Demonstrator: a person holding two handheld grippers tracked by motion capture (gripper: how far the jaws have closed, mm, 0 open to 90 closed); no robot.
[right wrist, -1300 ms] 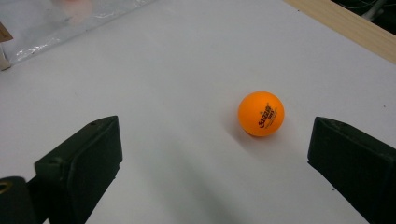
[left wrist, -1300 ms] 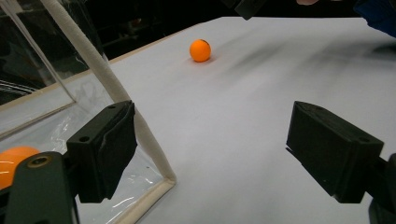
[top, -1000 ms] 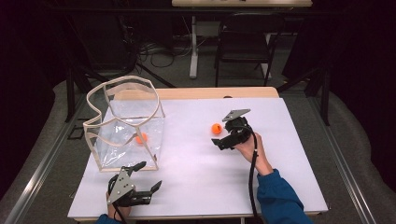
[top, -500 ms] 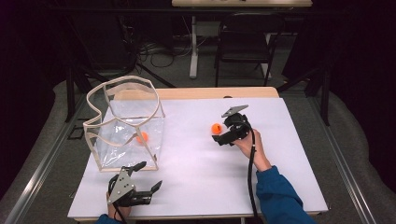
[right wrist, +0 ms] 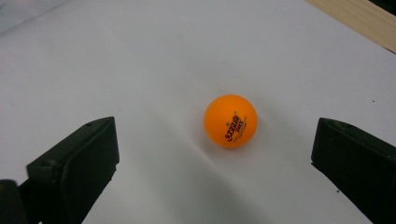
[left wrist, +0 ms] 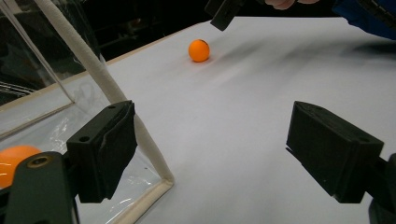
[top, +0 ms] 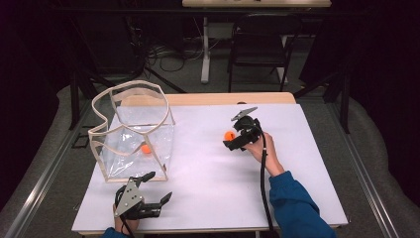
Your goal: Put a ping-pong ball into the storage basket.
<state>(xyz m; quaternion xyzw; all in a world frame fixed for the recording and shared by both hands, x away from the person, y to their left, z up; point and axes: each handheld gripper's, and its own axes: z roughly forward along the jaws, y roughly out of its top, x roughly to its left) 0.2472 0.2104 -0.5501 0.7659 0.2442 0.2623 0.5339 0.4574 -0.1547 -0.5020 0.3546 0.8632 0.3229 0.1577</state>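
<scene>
An orange ping-pong ball [top: 229,135] [right wrist: 230,121] [left wrist: 199,50] lies on the white table top [top: 208,173]. My right gripper [top: 231,139] [right wrist: 215,168] is open just behind it, jaws wide on either side of the ball without touching it. A clear plastic box with a white rim [top: 132,134] stands at the left, and a second orange ball [top: 145,148] [left wrist: 16,158] rests inside it. Near the front edge, my left gripper [top: 157,187] [left wrist: 210,158] is open and holds nothing, beside the box's front corner [left wrist: 159,179].
A wooden strip [top: 233,98] runs along the table's far edge. A dark chair [top: 260,47] and cables on the floor lie beyond it. A blue sleeve [top: 294,208] comes in from the bottom right.
My right gripper has edged slightly forward and left, closer around the ball. The left gripper has stayed where it was.
</scene>
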